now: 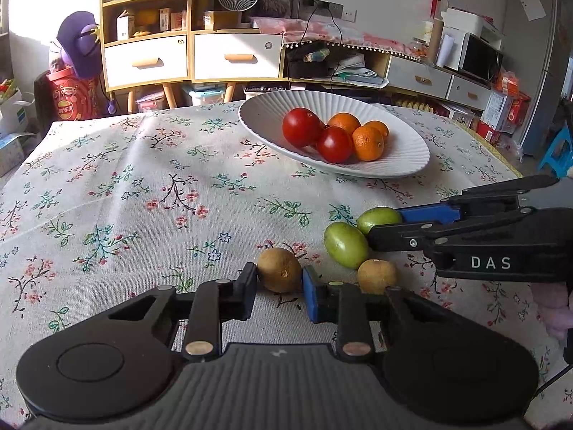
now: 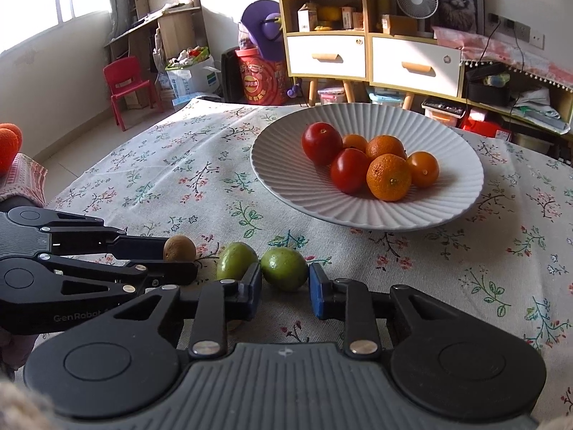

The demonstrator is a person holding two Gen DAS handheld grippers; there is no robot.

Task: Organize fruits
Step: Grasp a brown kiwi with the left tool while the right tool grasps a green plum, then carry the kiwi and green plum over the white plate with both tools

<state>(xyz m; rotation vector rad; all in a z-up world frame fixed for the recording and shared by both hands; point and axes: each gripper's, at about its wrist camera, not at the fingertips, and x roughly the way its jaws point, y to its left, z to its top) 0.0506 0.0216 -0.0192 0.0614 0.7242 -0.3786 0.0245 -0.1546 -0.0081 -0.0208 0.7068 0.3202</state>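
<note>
Both pickups in hand: left gripper [image 1: 279, 282] clamped on the brown fruit [image 1: 279, 270] low centre, right gripper [image 2: 285, 284] clamped on the green fruit [image 2: 284, 268], next likely lifting both to the white plate [image 2: 283, 193] upper right

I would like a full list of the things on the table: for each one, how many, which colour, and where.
plate: one, white, ribbed, far side of the table.
tomatoes: two, red, in the plate.
oranges: four, orange, in the plate beside the tomatoes.
green fruits: two, green, on the cloth, near side.
brown fruits: two, brown, on the cloth beside the green ones.
tablecloth: one, pale, floral, covers the table.
left gripper: one, black, fingers closed on a brown fruit.
right gripper: one, black, fingers closed on a green fruit.
</note>
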